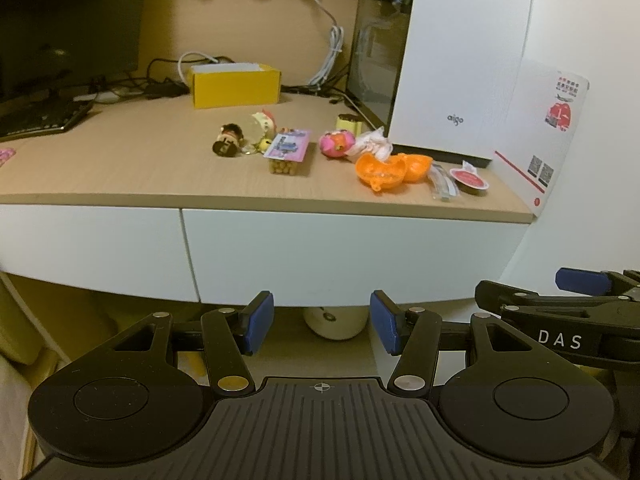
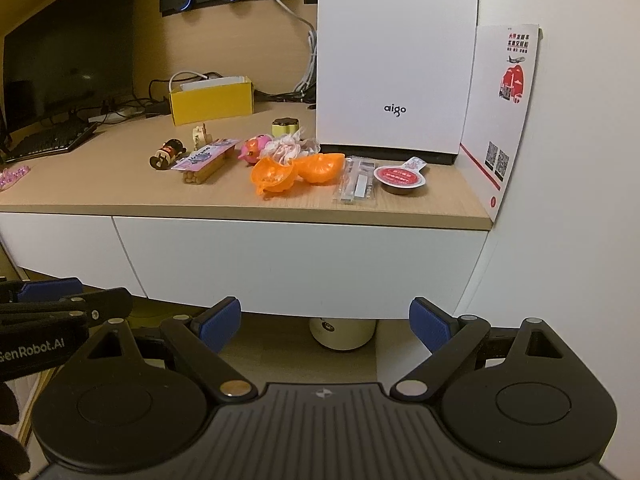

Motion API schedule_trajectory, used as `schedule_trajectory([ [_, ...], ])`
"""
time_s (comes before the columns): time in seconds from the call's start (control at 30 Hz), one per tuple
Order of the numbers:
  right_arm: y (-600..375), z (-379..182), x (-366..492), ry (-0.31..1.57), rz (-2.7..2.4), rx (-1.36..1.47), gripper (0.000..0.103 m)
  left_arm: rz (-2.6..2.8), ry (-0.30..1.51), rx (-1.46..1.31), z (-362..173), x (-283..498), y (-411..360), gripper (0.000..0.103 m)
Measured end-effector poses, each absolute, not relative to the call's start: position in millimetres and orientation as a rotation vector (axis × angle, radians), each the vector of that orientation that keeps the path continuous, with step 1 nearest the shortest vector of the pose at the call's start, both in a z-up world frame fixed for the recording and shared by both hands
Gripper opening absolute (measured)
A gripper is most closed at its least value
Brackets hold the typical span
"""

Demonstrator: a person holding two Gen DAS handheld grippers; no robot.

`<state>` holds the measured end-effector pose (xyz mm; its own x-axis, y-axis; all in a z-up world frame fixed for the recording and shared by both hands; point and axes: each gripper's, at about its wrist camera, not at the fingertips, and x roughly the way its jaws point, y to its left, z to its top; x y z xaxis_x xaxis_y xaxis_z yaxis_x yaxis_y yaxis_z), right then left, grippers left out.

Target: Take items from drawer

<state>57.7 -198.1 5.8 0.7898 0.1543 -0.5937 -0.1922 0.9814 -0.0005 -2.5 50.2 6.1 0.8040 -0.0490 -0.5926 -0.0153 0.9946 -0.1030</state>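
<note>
A white drawer front [image 1: 344, 256] [image 2: 296, 268] under the wooden desk top is closed. Above it on the desk [image 1: 120, 176] [image 2: 100, 188] lie several small items: an orange plastic shell [image 1: 390, 168] [image 2: 294, 174], a pink toy [image 1: 336, 144] [image 2: 254, 148], a snack pack with a purple card [image 1: 288, 152] [image 2: 204, 164], a dark figurine [image 1: 228, 140] [image 2: 166, 153], a red-lidded sauce cup [image 1: 469, 180] [image 2: 402, 179] and a clear sachet [image 2: 356, 185]. My left gripper [image 1: 322, 322] hangs open below the drawer, holding nothing. My right gripper [image 2: 324, 324] is also open and empty, beside the left one.
A white aigo computer case [image 1: 460, 60] [image 2: 396, 60] stands at the desk's right, with a leaflet [image 2: 500, 112] against the wall. A yellow box [image 1: 236, 84] [image 2: 212, 98], cables, a monitor [image 2: 68, 52] and keyboard [image 1: 40, 116] sit behind. A round white container [image 2: 344, 332] stands under the desk.
</note>
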Motion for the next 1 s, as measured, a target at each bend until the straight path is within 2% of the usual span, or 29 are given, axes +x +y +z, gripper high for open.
schedule_trajectory([
  [1.0,-207.6,-7.1,65.8,0.674,0.168,-0.056,0.092,-0.064,0.673,-0.115,-5.7,12.1,36.2,0.058],
])
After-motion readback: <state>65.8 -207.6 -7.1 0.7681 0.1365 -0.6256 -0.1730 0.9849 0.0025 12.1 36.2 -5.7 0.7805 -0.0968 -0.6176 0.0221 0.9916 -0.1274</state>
